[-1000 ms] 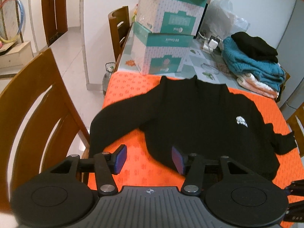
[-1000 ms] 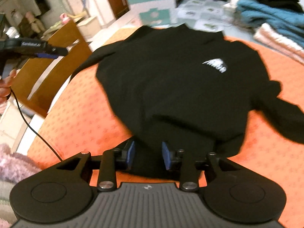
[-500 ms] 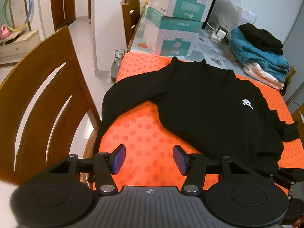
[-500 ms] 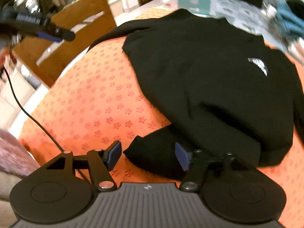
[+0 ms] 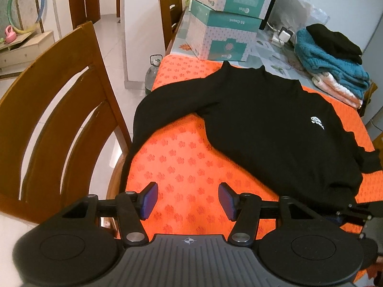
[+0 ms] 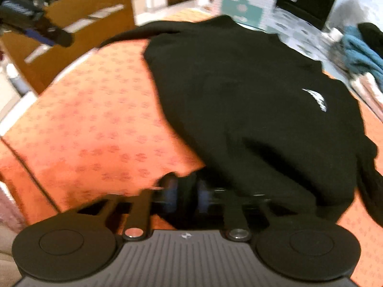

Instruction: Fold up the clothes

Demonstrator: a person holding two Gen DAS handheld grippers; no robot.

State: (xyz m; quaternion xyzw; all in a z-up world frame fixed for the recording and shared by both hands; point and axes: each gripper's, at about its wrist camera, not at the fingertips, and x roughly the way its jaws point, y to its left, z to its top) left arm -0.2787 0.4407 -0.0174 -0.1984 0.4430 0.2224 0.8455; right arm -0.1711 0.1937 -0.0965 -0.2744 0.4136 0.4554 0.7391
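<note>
Currently your right gripper [image 6: 184,192] pinches the black sweater [image 5: 270,124] hem, blurred; your left gripper [image 5: 188,199] gapes empty beside it; a thin pinch may slip.

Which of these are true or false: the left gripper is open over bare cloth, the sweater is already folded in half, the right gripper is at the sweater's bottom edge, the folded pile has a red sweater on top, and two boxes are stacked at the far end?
1. The left gripper is open over the bare orange tablecloth. True.
2. The black sweater is folded in half. False: it lies spread out, one sleeve hanging off the table edge.
3. The right gripper is at the sweater's hem. True.
4. The folded pile has red on top. False: a black garment tops it.
5. Two boxes are stacked. True.
</note>
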